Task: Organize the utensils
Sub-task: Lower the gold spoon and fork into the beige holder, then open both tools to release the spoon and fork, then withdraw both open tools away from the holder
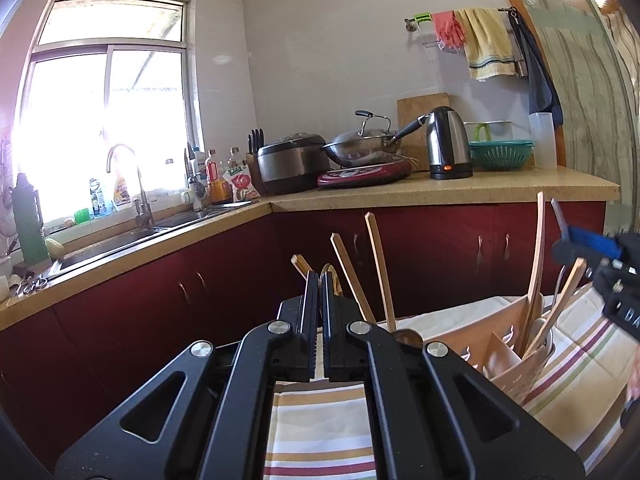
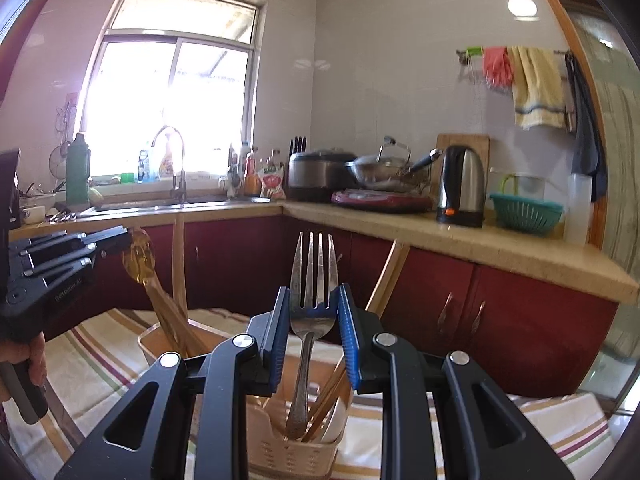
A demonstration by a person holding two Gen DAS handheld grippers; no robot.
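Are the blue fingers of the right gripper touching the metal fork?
Touching. The right wrist view shows the right gripper with both fingers pressed against the fork head's edges.

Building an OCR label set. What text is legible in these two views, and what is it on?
"DA": white letters on the right gripper body, cut off by the frame edge.
Small pale print on the side of the left gripper: too blurred to read.
Labels on the bottles by the sink: too small.
Print on the red-and-green packet: too small.
Nothing else readable.
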